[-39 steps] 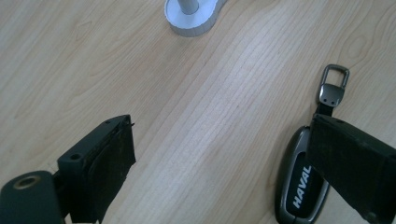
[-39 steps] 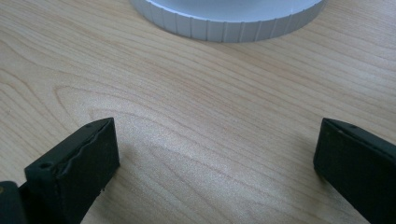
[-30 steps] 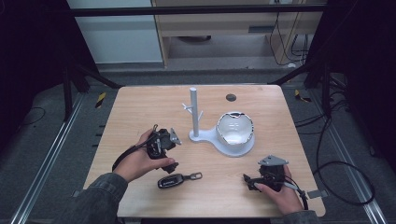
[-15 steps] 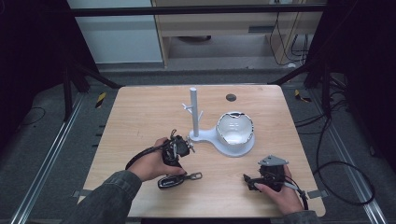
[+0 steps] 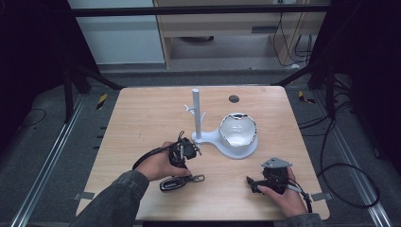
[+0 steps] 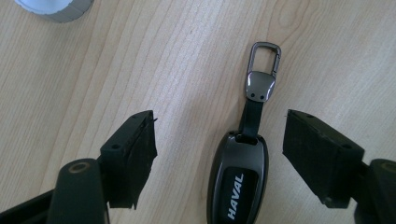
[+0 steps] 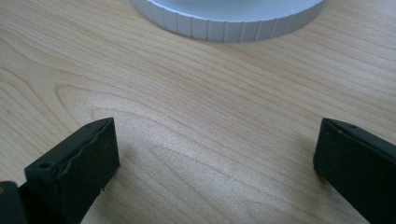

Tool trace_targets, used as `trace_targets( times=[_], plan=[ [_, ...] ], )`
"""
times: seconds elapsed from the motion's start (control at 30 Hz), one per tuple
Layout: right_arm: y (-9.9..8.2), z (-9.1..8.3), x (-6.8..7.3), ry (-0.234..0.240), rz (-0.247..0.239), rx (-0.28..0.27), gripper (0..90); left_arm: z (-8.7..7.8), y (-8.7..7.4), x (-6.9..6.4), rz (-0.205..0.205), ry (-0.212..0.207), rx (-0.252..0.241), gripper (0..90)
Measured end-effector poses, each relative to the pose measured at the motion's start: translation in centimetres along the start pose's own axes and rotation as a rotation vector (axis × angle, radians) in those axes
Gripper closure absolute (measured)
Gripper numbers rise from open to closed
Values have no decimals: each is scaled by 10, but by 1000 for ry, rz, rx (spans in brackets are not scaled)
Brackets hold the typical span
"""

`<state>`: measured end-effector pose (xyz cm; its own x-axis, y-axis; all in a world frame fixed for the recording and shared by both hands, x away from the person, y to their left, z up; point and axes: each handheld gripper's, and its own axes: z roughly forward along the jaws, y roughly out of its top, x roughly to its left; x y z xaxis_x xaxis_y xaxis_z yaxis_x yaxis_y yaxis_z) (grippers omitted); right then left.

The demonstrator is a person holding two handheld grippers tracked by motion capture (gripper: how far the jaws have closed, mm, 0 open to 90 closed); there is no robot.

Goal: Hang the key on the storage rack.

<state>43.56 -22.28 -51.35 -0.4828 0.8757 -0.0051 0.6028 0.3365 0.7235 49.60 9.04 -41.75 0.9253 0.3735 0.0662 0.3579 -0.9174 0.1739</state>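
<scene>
A dark HAVAL car key fob [image 6: 238, 179] with a strap and a metal clip [image 6: 263, 65] lies flat on the wooden table [image 5: 142, 123]; the high view shows the fob [image 5: 172, 183] near the front edge. My left gripper [image 5: 182, 151] hovers over it, jaws open and set wide on either side of the fob's top end, not touching it. My left gripper [image 6: 219, 149] has bare wood between its pads besides the fob. My right gripper [image 5: 269, 182] rests at the front right, open [image 7: 217, 158], with nothing between its pads.
A white stand [image 5: 232, 142] with a round ribbed base, a dish and an upright post with pegs [image 5: 196, 113] sits mid-table; its base rim [image 7: 229, 23] lies just ahead of my right gripper. A dark round hole [image 5: 233, 99] marks the table's far side.
My left gripper has moved right and toward the key fob, ending over it. The right gripper has stayed put.
</scene>
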Motion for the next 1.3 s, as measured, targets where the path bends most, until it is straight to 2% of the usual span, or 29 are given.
trace_targets(
  times=[0.2,0.27,0.53,0.83,1.0,1.03,1.13,1.3],
  plan=[
    [0,0,0,3,2,1,4,5,5,-2,23,-13,5,295],
    [0,0,-1,3,-10,5,4,6,6,-3,30,-17,18,309],
    [0,0,-1,3,-10,5,4,14,12,-7,64,-35,48,335],
    [0,0,-1,3,-11,5,4,20,10,-8,68,-45,69,400],
    [0,0,0,3,2,1,5,25,11,-9,88,-57,80,462],
    [0,0,0,2,-2,0,5,25,10,-10,93,-70,82,491],
    [0,0,0,1,-1,0,4,25,10,-11,107,-77,87,504],
    [0,0,0,2,-1,0,5,32,9,-13,96,-81,83,523]
  ],
)
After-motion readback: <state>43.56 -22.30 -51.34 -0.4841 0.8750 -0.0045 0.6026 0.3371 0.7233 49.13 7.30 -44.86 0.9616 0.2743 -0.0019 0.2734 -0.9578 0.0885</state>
